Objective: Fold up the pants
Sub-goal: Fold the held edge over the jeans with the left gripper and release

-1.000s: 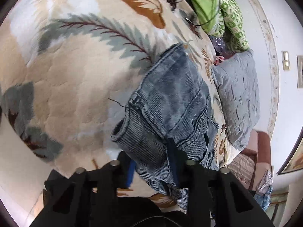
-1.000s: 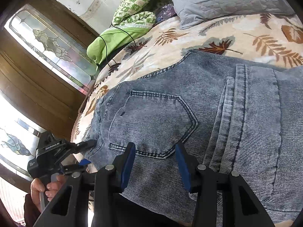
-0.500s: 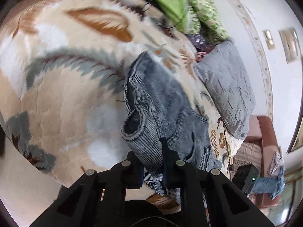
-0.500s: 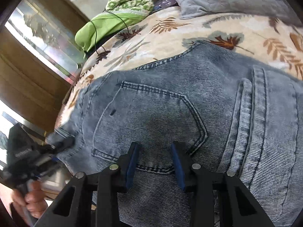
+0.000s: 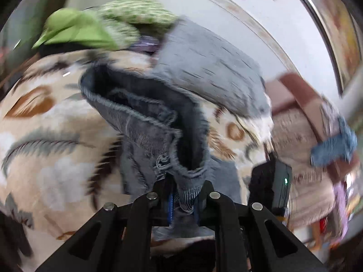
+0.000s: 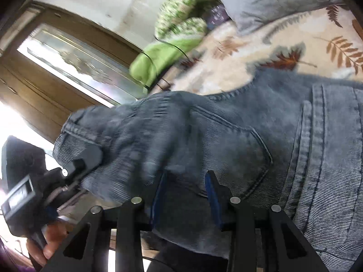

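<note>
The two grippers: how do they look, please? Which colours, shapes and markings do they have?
Both are black. The left gripper and the right gripper each have two angular fingers with triangular cut-outs, round silver bolt heads and blue pads. Seen from the right wrist, the left one's boxy body bears a pale label, too blurred to read.

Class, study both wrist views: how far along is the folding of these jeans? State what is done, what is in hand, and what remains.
Done: the left gripper has clamped the jeans at the waistband corner. In hand: that corner hangs lifted off the leaf-print bedspread, while the right gripper straddles denim near the back pocket, grip unclear. Left: no finished fold shows; the jeans mostly lie spread.
</note>
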